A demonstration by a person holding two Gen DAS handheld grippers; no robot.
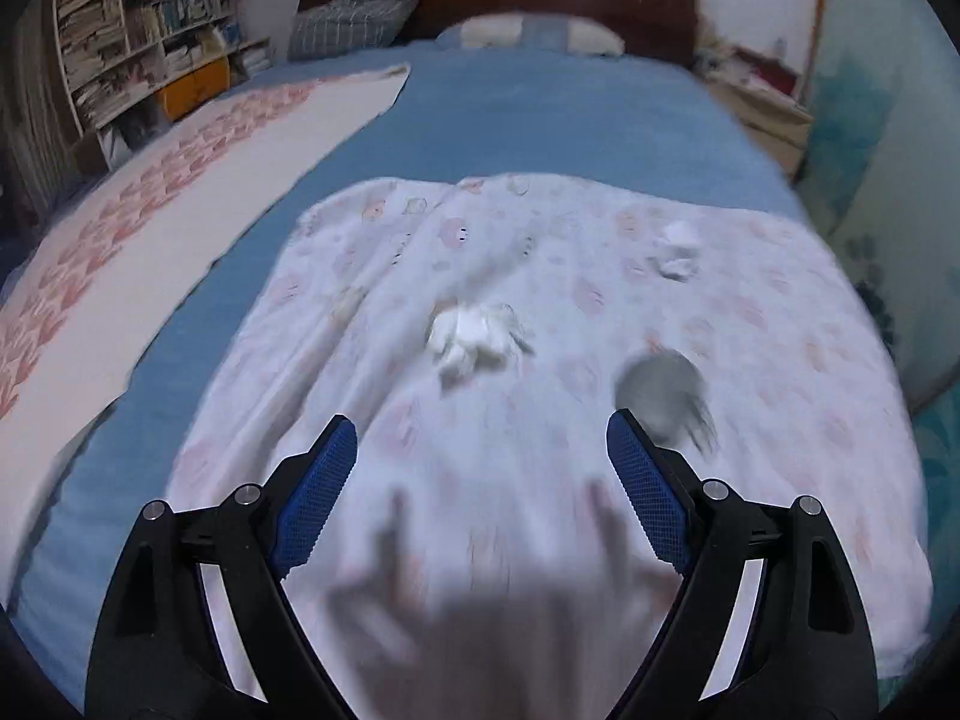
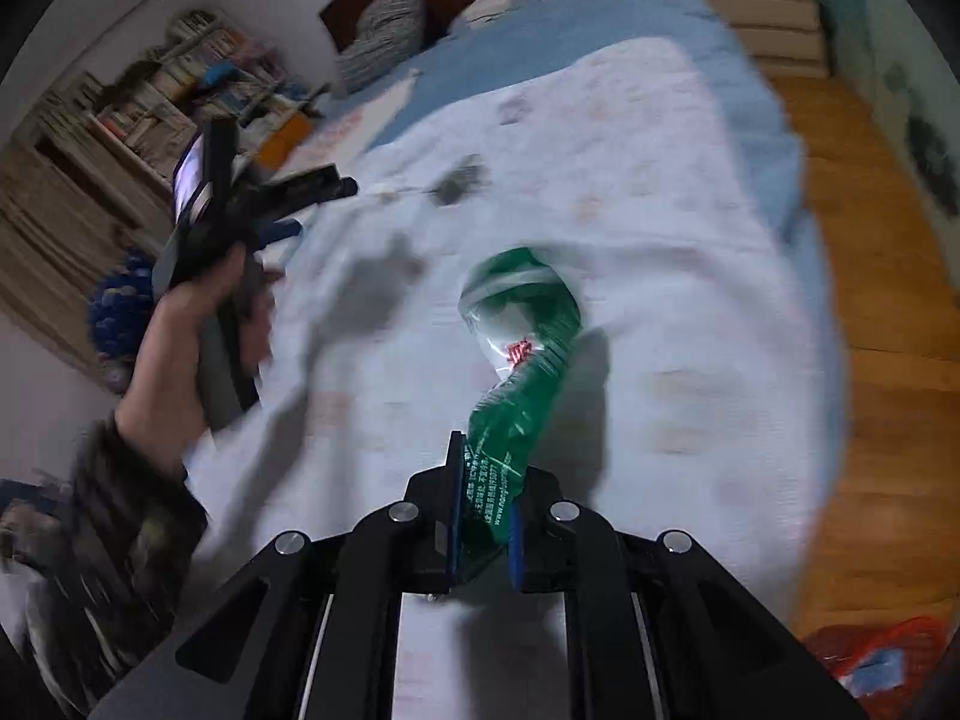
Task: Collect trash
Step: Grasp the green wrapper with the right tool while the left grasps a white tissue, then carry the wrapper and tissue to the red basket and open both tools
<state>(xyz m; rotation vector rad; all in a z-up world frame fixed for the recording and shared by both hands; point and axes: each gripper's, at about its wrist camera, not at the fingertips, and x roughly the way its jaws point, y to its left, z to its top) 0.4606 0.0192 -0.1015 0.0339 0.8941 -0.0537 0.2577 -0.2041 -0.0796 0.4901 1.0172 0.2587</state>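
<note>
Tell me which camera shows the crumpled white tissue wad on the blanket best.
The left wrist view: the crumpled white tissue wad lies ahead of the open left gripper, unobstructed though blurred. In the right wrist view I cannot pick it out.

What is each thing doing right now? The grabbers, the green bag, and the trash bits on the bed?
Left hand-held gripper: open, nothing between its pads.
Right hand-held gripper: shut on the green plastic bag.
Green plastic bag: twisted, hanging out from the pads over the bed.
White tissue wad: crumpled, lying loose on the blanket.
Grey clump: lying loose on the blanket.
Small white scrap: crumpled, lying further away.
Blanket: spread out, wrinkled.
</note>
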